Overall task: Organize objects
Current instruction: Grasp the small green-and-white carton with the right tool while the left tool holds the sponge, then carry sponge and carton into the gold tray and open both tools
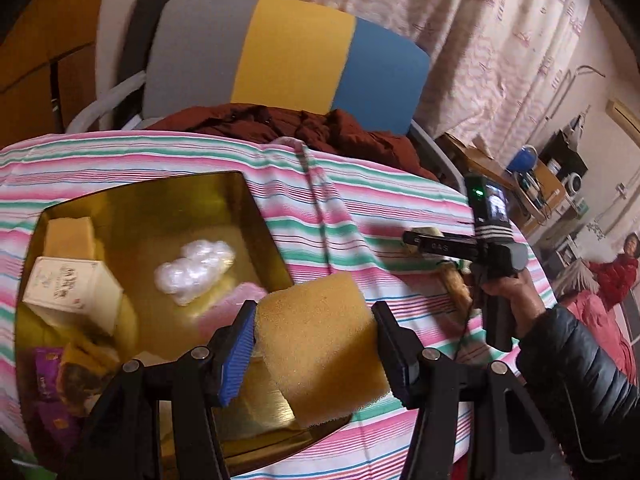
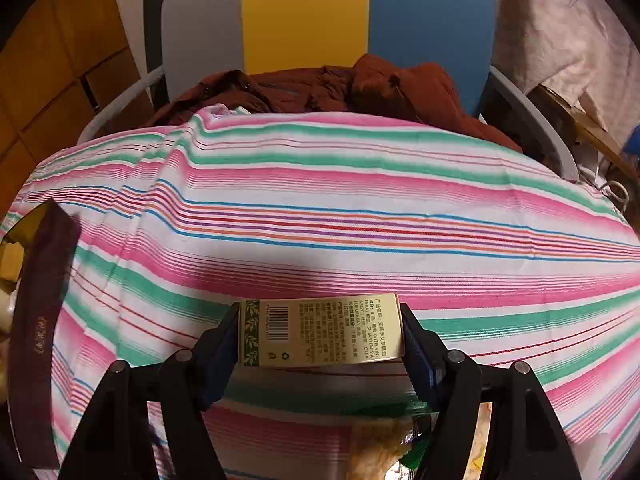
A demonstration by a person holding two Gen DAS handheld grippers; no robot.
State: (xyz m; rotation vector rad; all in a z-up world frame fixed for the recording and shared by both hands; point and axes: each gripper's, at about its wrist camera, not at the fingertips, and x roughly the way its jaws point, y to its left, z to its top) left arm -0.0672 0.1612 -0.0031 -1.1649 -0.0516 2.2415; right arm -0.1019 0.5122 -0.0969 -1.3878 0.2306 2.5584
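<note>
My left gripper (image 1: 314,330) is shut on a yellow sponge block (image 1: 320,344), held over the near right corner of a gold-lined box (image 1: 156,204). Inside the box lie a white carton (image 1: 72,292), another yellow sponge (image 1: 68,238), a wad of clear bubble wrap (image 1: 196,270) and a purple packet (image 1: 52,384). My right gripper (image 2: 320,334) is shut on a small cream carton (image 2: 320,330) with a barcode and green leaf border, held above the striped cloth (image 2: 360,208). In the left wrist view the right gripper (image 1: 424,242) hovers over the cloth to the right, held by a hand (image 1: 516,292).
A striped cloth (image 1: 360,200) covers the table. Behind it stands a chair (image 1: 292,52) in grey, yellow and blue, with a brown-red jacket (image 2: 320,88) on its seat. The box's dark maroon wall (image 2: 40,320) rises at left. A furry tan object (image 2: 380,448) lies under my right gripper.
</note>
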